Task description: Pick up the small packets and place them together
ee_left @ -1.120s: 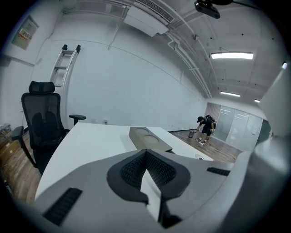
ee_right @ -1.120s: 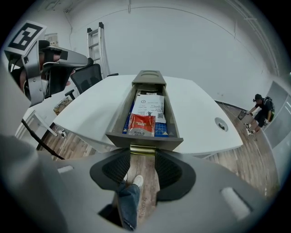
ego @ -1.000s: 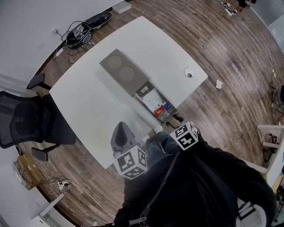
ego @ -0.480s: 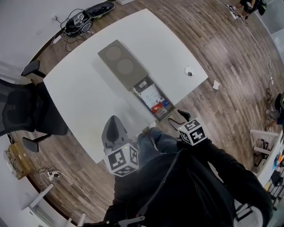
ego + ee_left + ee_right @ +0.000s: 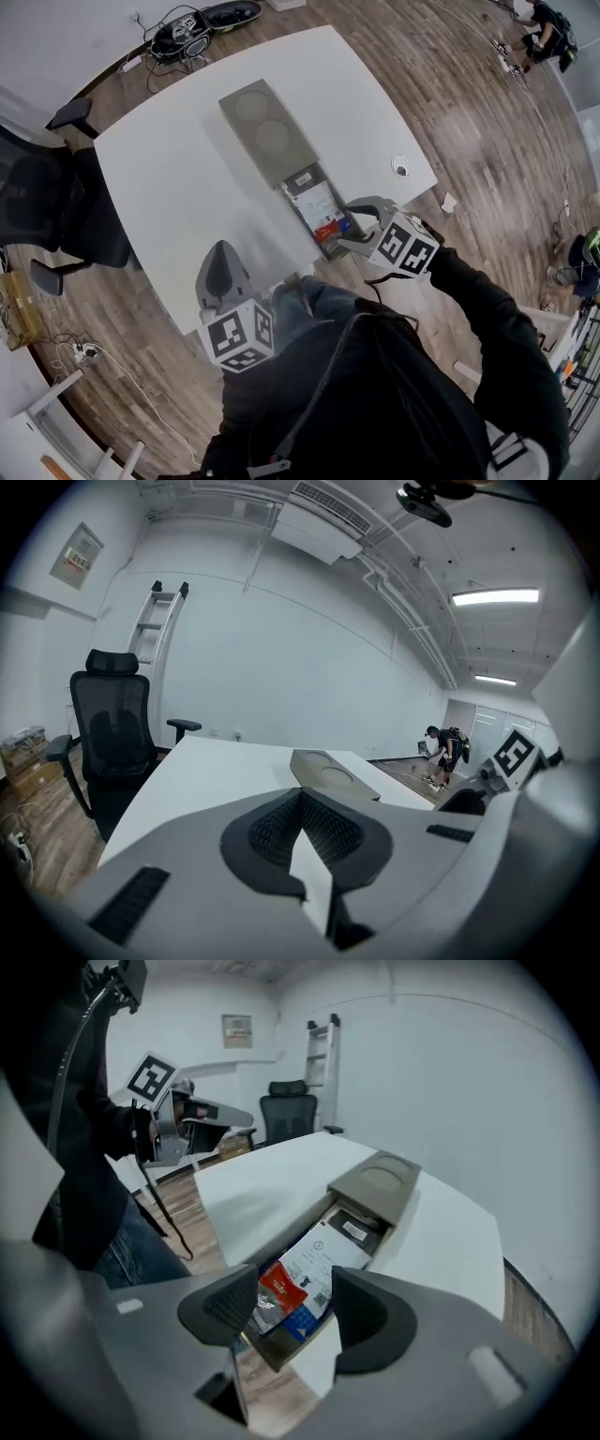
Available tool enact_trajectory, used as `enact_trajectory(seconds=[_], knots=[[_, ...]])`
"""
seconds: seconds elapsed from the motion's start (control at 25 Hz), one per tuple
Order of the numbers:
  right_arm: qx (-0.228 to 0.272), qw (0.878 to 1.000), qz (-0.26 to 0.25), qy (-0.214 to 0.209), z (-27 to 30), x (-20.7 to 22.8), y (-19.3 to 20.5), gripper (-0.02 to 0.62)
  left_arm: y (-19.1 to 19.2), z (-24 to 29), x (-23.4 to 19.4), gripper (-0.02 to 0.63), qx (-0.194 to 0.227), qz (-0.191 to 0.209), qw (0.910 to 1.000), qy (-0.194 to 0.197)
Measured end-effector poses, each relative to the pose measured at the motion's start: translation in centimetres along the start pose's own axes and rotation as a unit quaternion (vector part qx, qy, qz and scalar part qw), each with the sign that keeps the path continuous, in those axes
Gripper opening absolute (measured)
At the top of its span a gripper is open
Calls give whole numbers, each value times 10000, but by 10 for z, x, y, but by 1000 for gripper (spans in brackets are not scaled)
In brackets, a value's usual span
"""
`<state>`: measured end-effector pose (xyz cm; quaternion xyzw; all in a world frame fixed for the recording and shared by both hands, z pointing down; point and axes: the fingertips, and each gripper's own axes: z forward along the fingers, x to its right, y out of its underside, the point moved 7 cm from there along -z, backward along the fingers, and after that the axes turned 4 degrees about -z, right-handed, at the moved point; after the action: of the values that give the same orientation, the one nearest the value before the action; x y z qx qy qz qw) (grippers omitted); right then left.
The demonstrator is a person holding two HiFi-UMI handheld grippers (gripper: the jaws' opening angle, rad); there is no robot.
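The packets (image 5: 325,214) are laid in the compartment at one end of the tray (image 5: 270,131), which is set on the table (image 5: 159,187). The right gripper (image 5: 345,227) is held just above that end, its jaws just opened wide and nothing gripped between them. The left gripper (image 5: 223,255) is kept apart from the tray, its jaws pressed together and empty.

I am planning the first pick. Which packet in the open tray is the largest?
The white packet with printed text, lying in the middle of the tray. The red packet and the blue packet beside it, toward the edge of the table, are much smaller.
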<state>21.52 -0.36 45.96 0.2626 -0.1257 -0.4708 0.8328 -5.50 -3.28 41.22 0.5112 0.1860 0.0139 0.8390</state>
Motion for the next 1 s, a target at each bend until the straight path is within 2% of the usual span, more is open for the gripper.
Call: enact_trajectory(seconds=[0.12, 0.24, 0.4, 0.56, 0.68, 0.88, 1.0], knots=[[-504, 9939, -873, -442, 27, 5, -9, 213, -2, -8, -10, -2, 43, -57, 9998, -164], [-959, 9793, -1580, -827, 47, 0, -13, 172, -1, -16, -24, -2, 91, -140, 9989, -448], [-1378, 9602, -2213, -1002, 67, -5, -9, 130, 3, -22, -36, -2, 115, -312, 9971, -688], [-1646, 9501, -2426, -1065, 78, -10, -6, 50, 0, -24, -40, -2, 183, -420, 9963, -721], [-1689, 9491, -2441, -1053, 80, -11, -5, 34, -3, -25, -40, -2, 228, -434, 9961, -734], [-1529, 9542, -2342, -1067, 62, -5, -14, 14, -3, -26, -42, -2, 271, -439, 9956, -784], [-1244, 9665, -2085, -836, 40, 11, -29, 11, -5, -27, -41, -2, 331, -444, 9953, -791]])
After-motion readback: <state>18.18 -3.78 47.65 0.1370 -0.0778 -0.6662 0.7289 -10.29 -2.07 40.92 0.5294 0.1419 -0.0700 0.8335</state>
